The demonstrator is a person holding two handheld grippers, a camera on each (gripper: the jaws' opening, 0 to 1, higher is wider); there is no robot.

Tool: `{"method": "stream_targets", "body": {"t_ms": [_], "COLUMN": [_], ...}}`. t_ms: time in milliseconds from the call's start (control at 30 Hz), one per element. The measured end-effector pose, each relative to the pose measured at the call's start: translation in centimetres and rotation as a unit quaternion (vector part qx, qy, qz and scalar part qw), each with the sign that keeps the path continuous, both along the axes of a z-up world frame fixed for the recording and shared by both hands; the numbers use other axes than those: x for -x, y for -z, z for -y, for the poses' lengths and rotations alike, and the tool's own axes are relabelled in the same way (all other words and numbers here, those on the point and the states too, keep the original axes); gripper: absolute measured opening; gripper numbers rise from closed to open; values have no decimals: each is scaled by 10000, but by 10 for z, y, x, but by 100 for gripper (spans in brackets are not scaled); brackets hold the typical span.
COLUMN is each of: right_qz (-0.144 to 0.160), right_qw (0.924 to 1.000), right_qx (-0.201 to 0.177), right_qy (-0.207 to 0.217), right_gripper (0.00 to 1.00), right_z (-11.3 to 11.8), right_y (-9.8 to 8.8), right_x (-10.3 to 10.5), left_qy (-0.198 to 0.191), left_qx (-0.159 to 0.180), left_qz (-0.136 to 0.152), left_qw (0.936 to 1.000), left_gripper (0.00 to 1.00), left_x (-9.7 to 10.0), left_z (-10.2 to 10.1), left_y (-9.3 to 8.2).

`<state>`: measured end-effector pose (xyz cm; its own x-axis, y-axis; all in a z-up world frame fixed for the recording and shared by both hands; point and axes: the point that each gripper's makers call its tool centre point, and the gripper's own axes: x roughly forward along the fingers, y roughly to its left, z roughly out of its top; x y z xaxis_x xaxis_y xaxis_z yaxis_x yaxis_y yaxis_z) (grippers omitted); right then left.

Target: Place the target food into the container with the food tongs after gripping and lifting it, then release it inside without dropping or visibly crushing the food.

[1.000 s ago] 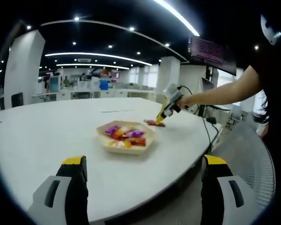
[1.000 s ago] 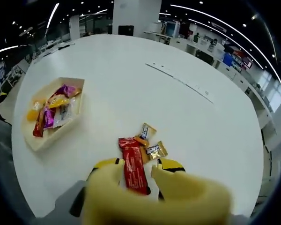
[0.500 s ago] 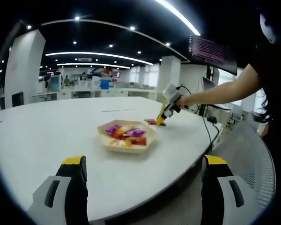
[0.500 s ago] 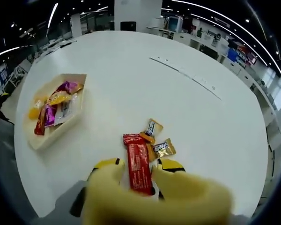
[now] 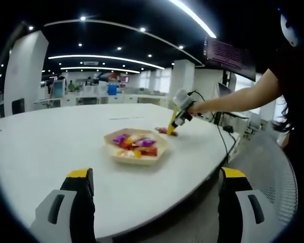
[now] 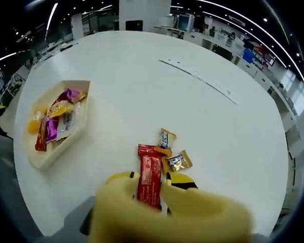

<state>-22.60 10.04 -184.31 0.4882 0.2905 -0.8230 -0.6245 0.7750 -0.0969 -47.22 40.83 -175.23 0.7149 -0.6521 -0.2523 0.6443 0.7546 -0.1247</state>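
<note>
Two yellow tongs (image 6: 151,195) arms pinching red wrapper (image 6: 149,174), lower end hidden, left gripper (image 5: 154,202) spread wide

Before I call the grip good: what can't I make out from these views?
- Tong tips on the red wrapper: the yellow tongs hide its near end, right gripper view.
- Right gripper: too small for jaw state, left gripper view.
- Tray contents: too small to identify.
- Left gripper: jaws wide apart, bases cut off by bottom edge.

One tray (image 6: 66,144), one red bar (image 6: 150,174), two small loose candies (image 6: 173,152).
</note>
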Motion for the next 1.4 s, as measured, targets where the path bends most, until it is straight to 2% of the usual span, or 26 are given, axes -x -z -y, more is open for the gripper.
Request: {"method": "stream_targets", "body": {"t_ms": [433,700,933,1400], "right_qz": [-21,42,253,264], "right_qw": [9999,9998,9994,9993], "right_qx": [-92,-200,-221,-272], "right_qy": [86,82,101,48], "right_gripper": [23,24,24,24], "right_z": [-2,-7,-8,-13], "right_y": [-1,-23,-44,-76], "right_x": [1,3,0,14], "left_qy": [-18,33,0,-30], "left_qx": [9,-2,15,5], "left_qz": [-35,-84,-58,-54], "left_qw": [10000,10000,10000,10000], "left_gripper": [98,99,99,99], "left_x": [0,2,2,2], "left_z": [-1,1,-1,0], "left_y": [1,2,2,1]}}
